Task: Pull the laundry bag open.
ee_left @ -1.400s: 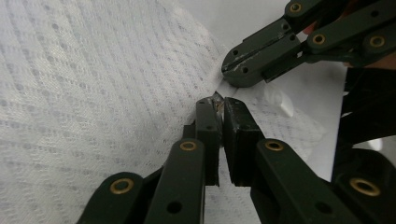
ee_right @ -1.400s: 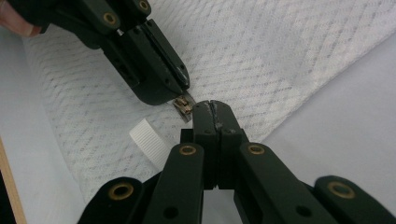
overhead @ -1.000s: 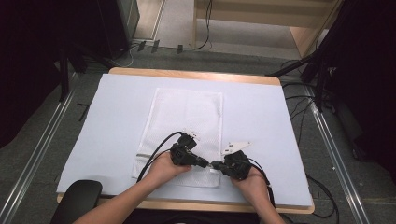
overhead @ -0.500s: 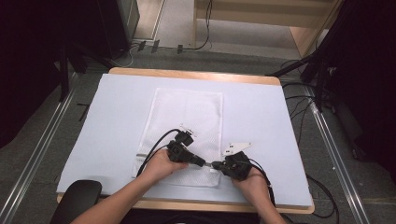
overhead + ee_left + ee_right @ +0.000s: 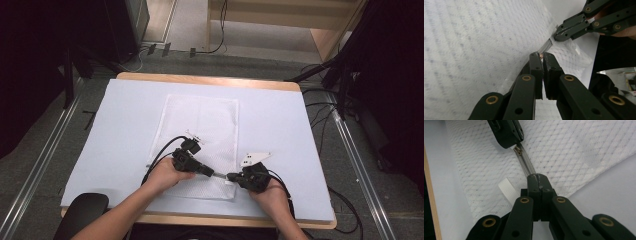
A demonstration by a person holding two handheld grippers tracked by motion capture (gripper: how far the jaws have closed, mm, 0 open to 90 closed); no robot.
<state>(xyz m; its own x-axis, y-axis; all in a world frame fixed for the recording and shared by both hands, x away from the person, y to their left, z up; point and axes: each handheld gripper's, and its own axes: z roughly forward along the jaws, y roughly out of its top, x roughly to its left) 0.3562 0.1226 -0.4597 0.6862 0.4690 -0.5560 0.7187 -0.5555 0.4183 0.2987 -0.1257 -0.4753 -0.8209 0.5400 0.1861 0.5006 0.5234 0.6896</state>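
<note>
- High view: a white mesh bag (image 5: 200, 145) lies flat on the pale table (image 5: 125, 130), near the middle and reaching toward the near edge. Both hands work at its near edge. The left gripper (image 5: 214, 173) points right and the right gripper (image 5: 231, 176) points left, their tips close together over the bag's near right corner.
- Left gripper view: the jaws are pinched together on the small brass zipper pull (image 5: 540, 55) at the end of the zipper (image 5: 547, 45). The mesh bag (image 5: 474, 50) spreads to the left. Farther off, the right gripper (image 5: 557, 36) clamps the other end of the short exposed stretch of zipper.
- Right gripper view: the jaws are closed tight on the zipper (image 5: 525, 165) at the bag's edge. The left gripper (image 5: 511, 145) holds the zipper pull (image 5: 518, 150) just beyond. A white ribbed tab (image 5: 507, 190) sticks out of the bag (image 5: 574, 150) beside the jaws.
</note>
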